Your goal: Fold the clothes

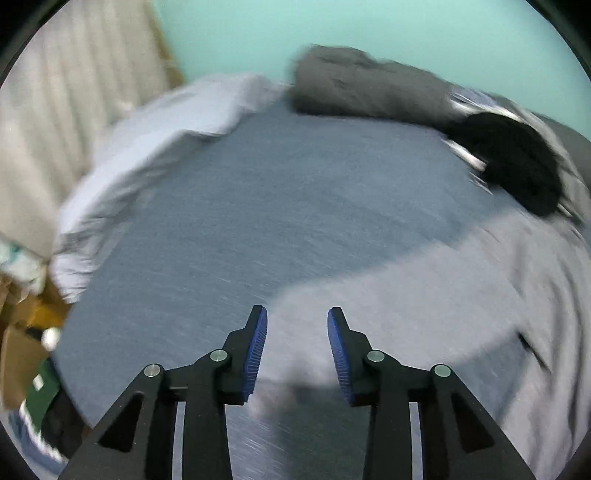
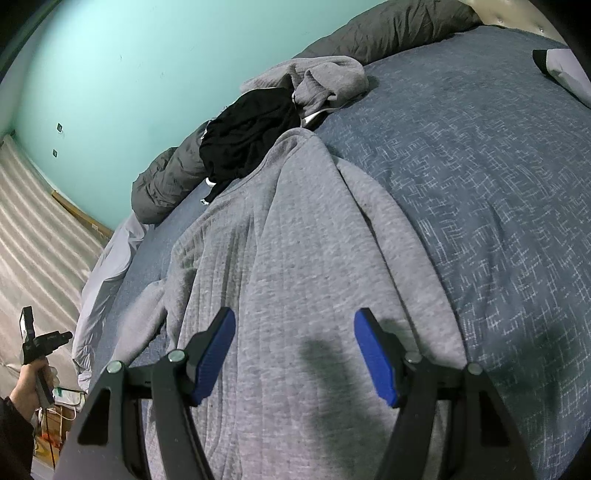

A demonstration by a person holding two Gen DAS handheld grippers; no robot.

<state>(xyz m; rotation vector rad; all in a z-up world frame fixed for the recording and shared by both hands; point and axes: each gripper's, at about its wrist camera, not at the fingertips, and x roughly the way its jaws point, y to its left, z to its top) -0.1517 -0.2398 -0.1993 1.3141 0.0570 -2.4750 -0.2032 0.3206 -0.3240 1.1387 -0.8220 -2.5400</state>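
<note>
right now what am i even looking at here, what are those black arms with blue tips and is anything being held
There is no robot here. A person holds a hand-held two-finger tool in each hand, and each tool carries a wide-angle camera looking along its fingers.

The blurred picture is from the left gripper. The sharp one is from the right gripper; at its lower left edge you can see the person's left hand holding the other tool.

Both look down at a bed with a blue patterned cover. On it lies a light grey knitted sweatshirt, spread out. Behind it sit a crumpled black garment, a bunched grey hoodie and a dark grey rolled quilt.

Nothing is held: both grippers stand open with empty gaps above the sweatshirt.
</note>
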